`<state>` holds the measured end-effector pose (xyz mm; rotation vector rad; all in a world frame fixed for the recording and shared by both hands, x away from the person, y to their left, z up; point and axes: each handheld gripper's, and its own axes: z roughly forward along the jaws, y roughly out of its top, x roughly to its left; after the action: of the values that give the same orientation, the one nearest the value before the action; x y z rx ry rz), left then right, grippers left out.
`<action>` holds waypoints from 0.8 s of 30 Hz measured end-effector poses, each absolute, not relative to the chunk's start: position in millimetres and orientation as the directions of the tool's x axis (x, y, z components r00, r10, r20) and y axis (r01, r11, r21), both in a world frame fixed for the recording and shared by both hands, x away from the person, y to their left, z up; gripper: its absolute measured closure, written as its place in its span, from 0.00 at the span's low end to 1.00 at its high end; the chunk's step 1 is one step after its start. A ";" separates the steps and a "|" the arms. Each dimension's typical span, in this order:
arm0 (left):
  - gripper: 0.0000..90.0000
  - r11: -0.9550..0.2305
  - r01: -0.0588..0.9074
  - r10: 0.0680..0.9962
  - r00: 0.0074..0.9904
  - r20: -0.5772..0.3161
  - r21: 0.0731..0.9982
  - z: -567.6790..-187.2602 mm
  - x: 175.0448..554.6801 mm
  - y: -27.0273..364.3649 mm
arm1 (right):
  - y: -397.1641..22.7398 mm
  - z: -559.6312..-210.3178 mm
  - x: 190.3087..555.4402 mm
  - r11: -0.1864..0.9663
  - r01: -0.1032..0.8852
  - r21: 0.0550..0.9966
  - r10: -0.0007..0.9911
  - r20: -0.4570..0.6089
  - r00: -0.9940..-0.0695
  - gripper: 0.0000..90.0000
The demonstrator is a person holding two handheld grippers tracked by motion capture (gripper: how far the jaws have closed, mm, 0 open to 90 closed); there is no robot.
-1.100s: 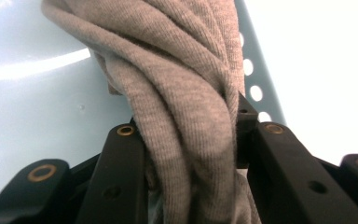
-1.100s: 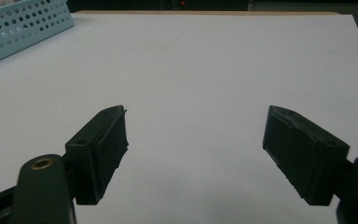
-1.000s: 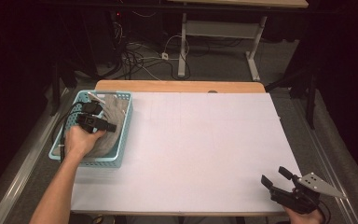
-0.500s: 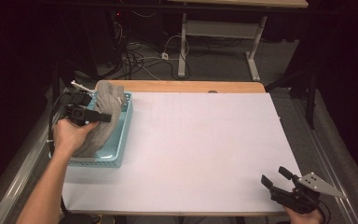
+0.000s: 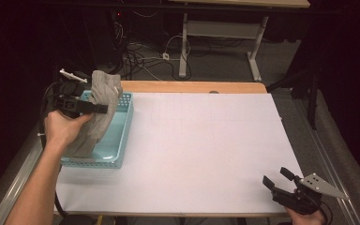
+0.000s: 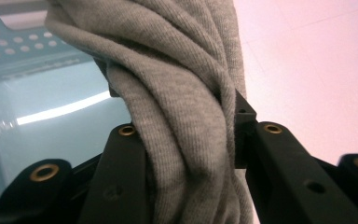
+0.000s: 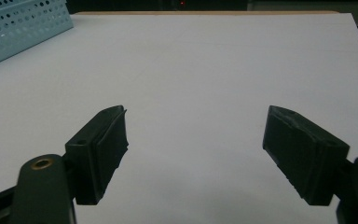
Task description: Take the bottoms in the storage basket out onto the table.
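The left gripper (image 5: pixel 104 108) holds a grey cloth (image 5: pixel 98 122) above the blue basket (image 5: pixel 122 136).

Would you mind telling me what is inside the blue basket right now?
The lower end of a grey cloth hangs into the blue basket, gripped higher up by the left gripper. The cloth and the hand cover most of the basket's floor.

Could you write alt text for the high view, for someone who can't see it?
The left gripper is shut on a grey cloth, which hangs into a blue basket at the left of a white table. The right gripper rests open at the near right corner.
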<state>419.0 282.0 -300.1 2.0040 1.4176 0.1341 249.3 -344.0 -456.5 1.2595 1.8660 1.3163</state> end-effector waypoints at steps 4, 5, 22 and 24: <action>0.75 -0.191 0.785 0.862 0.421 -0.281 0.589 -290.0 417.2 279.4 | -343.9 -456.5 249.5 0.096 0.386 0.918 0.899 0.086 -0.428 0.25; 0.75 -0.191 0.783 0.862 0.422 -0.280 0.592 -288.1 416.7 278.7 | -343.9 -456.5 249.4 0.095 0.385 0.918 0.900 0.086 -0.428 0.25; 0.75 -0.198 0.723 0.828 0.484 -0.282 0.662 -246.0 401.8 272.2 | -343.2 -456.4 249.4 0.092 0.386 0.918 0.901 0.088 -0.424 0.25; 0.75 -0.201 0.718 0.822 0.494 -0.284 0.667 -243.1 400.6 270.2 | -343.3 -456.4 249.3 0.092 0.386 0.918 0.901 0.088 -0.424 0.25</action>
<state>400.6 270.2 -243.1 1.9633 1.2679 0.1698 249.3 -343.3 -456.4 1.2603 1.8634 1.3141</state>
